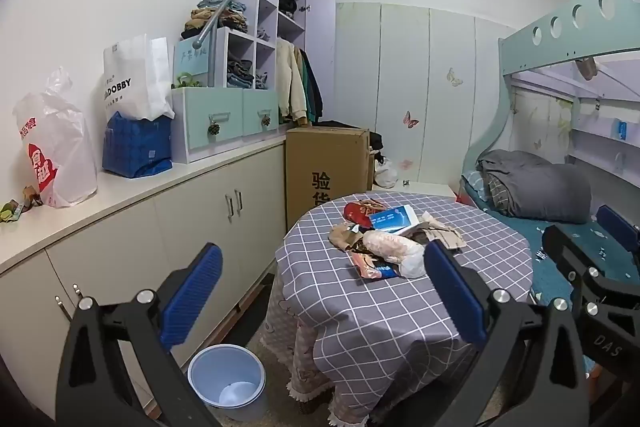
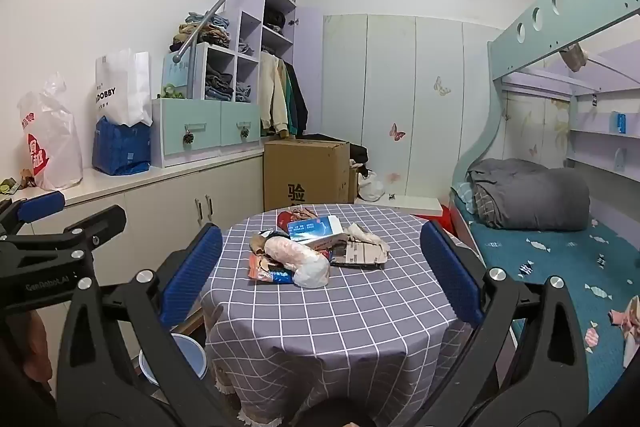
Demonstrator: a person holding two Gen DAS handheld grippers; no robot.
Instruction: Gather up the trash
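A pile of trash point(image 1: 394, 237) lies on a round table with a grey checked cloth point(image 1: 460, 279): a pale plastic bag, a blue and white box, snack wrappers, torn cardboard. The pile also shows in the right wrist view point(image 2: 312, 247). A light blue trash bin point(image 1: 227, 379) stands on the floor left of the table, partly hidden in the right wrist view point(image 2: 188, 355). My left gripper point(image 1: 322, 291) is open and empty, held short of the table. My right gripper point(image 2: 320, 275) is open and empty, facing the pile from the near table edge.
A long white cabinet point(image 1: 132, 211) runs along the left wall with bags and drawer units on top. A cardboard box point(image 1: 326, 167) stands behind the table. A bunk bed point(image 1: 560, 195) is on the right. The right gripper shows at the left wrist view's right edge point(image 1: 592, 267).
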